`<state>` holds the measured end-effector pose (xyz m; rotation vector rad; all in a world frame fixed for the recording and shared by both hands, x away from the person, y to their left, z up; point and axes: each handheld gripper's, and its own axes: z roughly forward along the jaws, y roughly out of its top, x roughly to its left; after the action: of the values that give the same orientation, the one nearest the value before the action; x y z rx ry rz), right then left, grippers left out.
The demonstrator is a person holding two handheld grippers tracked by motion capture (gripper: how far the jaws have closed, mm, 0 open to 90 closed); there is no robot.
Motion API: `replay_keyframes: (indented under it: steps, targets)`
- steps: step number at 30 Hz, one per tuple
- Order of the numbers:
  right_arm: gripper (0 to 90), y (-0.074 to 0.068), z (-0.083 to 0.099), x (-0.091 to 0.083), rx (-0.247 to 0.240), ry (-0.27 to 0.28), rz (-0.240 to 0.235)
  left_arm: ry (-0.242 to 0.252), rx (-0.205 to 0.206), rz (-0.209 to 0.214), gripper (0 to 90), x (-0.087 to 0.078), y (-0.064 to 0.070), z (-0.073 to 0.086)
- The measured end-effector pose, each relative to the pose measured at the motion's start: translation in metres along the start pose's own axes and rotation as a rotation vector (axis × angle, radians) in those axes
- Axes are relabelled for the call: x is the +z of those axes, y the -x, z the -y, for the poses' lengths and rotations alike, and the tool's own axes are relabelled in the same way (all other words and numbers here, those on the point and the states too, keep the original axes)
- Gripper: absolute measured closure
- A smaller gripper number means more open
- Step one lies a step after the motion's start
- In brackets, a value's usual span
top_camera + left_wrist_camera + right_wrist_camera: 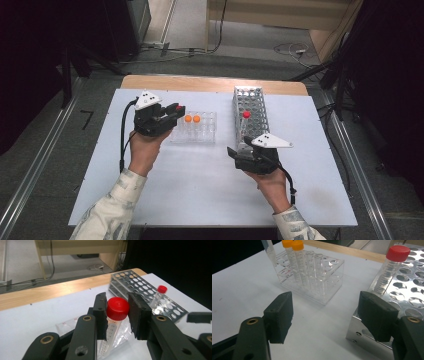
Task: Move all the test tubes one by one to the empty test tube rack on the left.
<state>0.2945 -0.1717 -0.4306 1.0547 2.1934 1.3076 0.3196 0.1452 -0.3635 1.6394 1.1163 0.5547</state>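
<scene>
On the white table [150, 200], left side, the left gripper [117, 312] is clamped on a red-capped tube [117, 308], jaws pressing the cap from both sides. It holds the tube over the left end of the clear plastic rack [202, 132]; whether the tube's tip sits in a hole or hangs free, can't tell. Two orange-capped tubes [293, 245] stand in that rack, side by side at its far left corner, with a few uncapped tubes [315, 267] just right of them.

To the right, the metal rack [248, 100] runs near to far and holds one other red-capped tube [390, 270], leaning, near its close end. The right gripper [329, 315] hovers low by the near end of the metal rack, jaws wide apart, gripping nothing.

Judgement: mid-way through moving tubes between the two racks; one in hand, one left in the metal rack, which direction isn't clear.

In the way: the orange caps and bare tubes crowd the clear rack right beside the held tube, so clipping them is the risk. Beyond the table's wooden far edge [50, 290], cables [290, 50] trail on the floor.
</scene>
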Motion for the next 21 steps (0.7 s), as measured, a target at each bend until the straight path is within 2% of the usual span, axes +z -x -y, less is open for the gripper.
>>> replay_keyframes:
  steps: [10, 21]
  targets:
    - [27.1, 0.002, 0.000, -0.001, 0.011, 0.002, 0.001, 0.008, -0.036, -0.035, 69.9, 0.012, -0.012, -0.004]
    - [27.2, 0.004, 0.001, -0.003, 0.017, 0.007, 0.004, 0.007, -0.020, -0.058, 69.9, 0.023, -0.012, 0.000]
